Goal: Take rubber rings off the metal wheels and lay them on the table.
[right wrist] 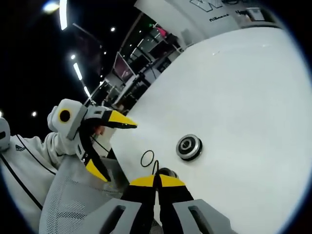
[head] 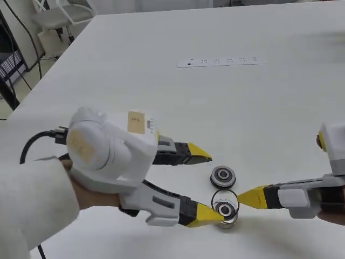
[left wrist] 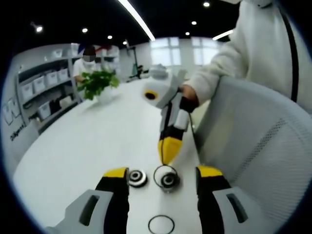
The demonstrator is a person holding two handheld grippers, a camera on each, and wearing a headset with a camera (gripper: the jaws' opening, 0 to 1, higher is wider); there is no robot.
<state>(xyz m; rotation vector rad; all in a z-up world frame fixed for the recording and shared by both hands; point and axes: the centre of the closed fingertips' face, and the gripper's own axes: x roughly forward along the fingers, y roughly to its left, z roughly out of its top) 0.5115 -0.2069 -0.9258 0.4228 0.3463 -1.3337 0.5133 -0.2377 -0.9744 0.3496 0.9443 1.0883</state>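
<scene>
rubber ring (head: 225, 196) stands half-lifted off the nearer metal wheel (head: 226, 211) on the desk (head: 161, 91), pinched by the right tongs (head: 241, 198), tips pressed together, while the left tongs (head: 215, 186) spread wide apart beside that wheel (a second wheel (head: 222, 176) sits just beyond, a loose ring (left wrist: 161, 224) lies flat).

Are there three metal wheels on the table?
No, only two sit on the white table: the far wheel and the near wheel.
</scene>
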